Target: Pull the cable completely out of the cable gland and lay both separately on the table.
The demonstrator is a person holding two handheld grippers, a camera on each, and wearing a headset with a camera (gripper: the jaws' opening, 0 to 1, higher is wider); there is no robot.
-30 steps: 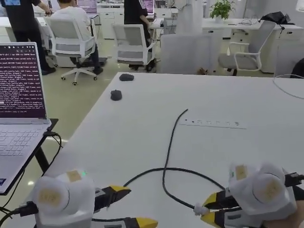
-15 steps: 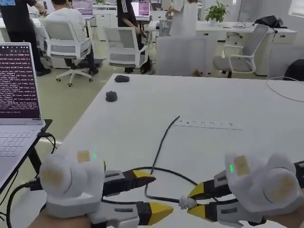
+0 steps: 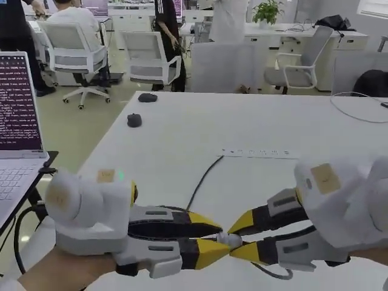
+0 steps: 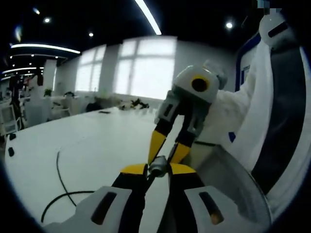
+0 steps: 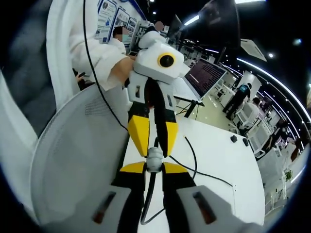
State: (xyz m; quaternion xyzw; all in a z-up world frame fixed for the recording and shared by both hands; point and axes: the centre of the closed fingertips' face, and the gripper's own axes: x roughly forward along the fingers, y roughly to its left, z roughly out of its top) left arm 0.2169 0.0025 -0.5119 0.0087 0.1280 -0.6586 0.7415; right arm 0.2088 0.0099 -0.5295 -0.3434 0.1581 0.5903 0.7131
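Cable gland (image 3: 225,240) hovering above the table (image 3: 291,127), being pinched in the right gripper (image 3: 237,240), meeting the left gripper (image 3: 215,237) tip to tip, both level; left jaws sitting narrowly apart, grip unclear.

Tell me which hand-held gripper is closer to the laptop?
Left. The left hand-held gripper sits on the laptop side of the cable gland both are shut on; the right hand-held gripper is on the far side.

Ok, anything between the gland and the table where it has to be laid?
Nothing visible: the cable gland, held between left gripper and right gripper, hangs over the table; only its own cable lies there.
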